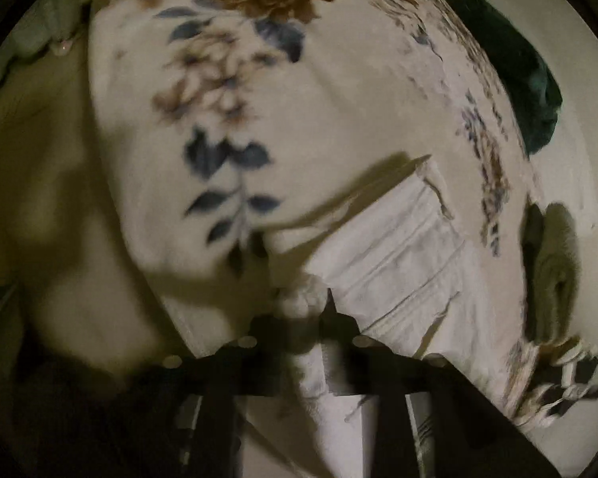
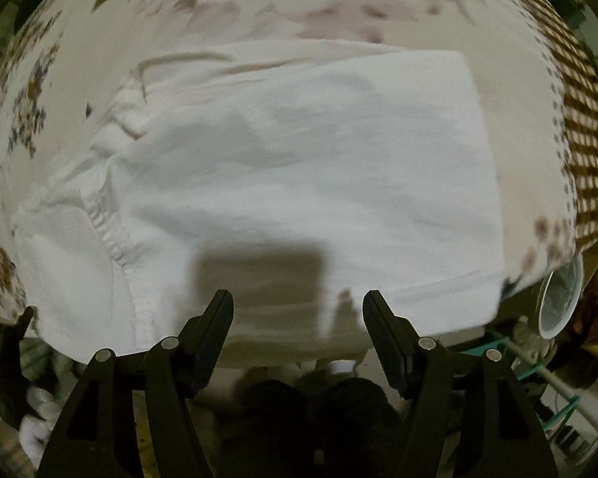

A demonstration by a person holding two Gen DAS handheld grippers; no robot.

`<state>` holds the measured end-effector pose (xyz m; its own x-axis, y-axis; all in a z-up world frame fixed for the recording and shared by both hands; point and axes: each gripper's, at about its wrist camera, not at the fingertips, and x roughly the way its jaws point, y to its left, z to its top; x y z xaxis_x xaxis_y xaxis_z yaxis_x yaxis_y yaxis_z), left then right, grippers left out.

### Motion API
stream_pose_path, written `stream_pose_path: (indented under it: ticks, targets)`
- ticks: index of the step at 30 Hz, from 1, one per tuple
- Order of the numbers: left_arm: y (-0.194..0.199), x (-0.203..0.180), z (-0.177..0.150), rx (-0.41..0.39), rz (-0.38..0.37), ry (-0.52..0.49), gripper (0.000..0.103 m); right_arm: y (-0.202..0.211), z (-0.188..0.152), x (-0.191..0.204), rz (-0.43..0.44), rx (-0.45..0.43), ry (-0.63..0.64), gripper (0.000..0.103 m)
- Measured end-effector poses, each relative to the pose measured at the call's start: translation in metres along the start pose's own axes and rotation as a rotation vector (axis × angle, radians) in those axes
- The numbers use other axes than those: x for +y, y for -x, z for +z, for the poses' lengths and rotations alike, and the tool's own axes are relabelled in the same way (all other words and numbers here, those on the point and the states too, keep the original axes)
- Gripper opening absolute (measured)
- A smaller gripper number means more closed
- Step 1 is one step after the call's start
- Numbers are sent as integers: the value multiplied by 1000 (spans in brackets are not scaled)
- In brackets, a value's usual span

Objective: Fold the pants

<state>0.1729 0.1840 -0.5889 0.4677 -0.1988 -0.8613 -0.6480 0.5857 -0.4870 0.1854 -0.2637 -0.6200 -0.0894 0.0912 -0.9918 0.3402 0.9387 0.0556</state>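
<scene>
One pair of white pants (image 2: 299, 183) lay on a floral bedspread (image 1: 227, 119), already doubled into a broad rectangle, its elastic waistband bunched at the left of the right wrist view and a straight hem edge along the near right. The left gripper (image 1: 305, 310) had its jaws drawn together on a bunched corner of that white cloth, with more of the fabric running away to the right, showing pleats and a seam. The right gripper (image 2: 298, 306) hung almost straight down over the near edge of the folded panel, fingers apart with nothing between them; its square shadow fell on the cloth just ahead.

Judging by this, the step in hand was carrying the pinched corner across for another fold. To do it well, the left hand should probably keep the cloth low and taut so the layers beneath do not drag, and lay the corner square onto the matching edge before letting go. The free right gripper could likely pin or take the near hem so both corners travel together and the crease runs straight. The waistband's gathers looked apt to bulk up, so smoothing there seemed wise.

Counted: one pair of pants, two grippers, one bedspread, one dark green garment (image 1: 526, 79) at the far right, one white cup-like vessel (image 2: 558, 302) off the near right edge of the bed
</scene>
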Motion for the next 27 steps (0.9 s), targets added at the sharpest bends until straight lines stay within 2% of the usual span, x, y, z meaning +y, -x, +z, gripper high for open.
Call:
stream_pose_path:
  ticks: [2,3,6,8,12,15,17,19,21,22,27]
  targets:
    - [15,-20,-2,-66,-49,-94,9,-8,2,9,-28,13,3,70]
    - [24,-31,-4,-84,-98,-140,9,-13,3,14,-37,20,1,70]
    - [37,-44,0,-129,-146,-210,9,-22,6,18,-52,47,-15,70]
    - [23,-41,12,-127,-116,-192,9,-24,6,20,-52,56,-27,70]
    - [-26,-5,19,-42,-14,-132,10,-19,8,25,-49,53,-20,70]
    - [-22,1,17,-32,-32,-152,13,-18,2,18,-41,49,-9,70]
    - [-11,4,18,-15,-69,-131,15,-14,3,18,-30,53,-11,70]
    - [7,14,17,-21,-130,-63,24,-11,6,15,-23,55,-21,70]
    - [19,31,11,-41,-166,-8,54,-9,8,15,-23,55,-31,70]
    - [20,36,8,-37,-191,20,59,-7,9,16,-24,55,-36,70]
    - [-17,46,0,50,-178,65,60,-8,12,15,-29,58,-48,70]
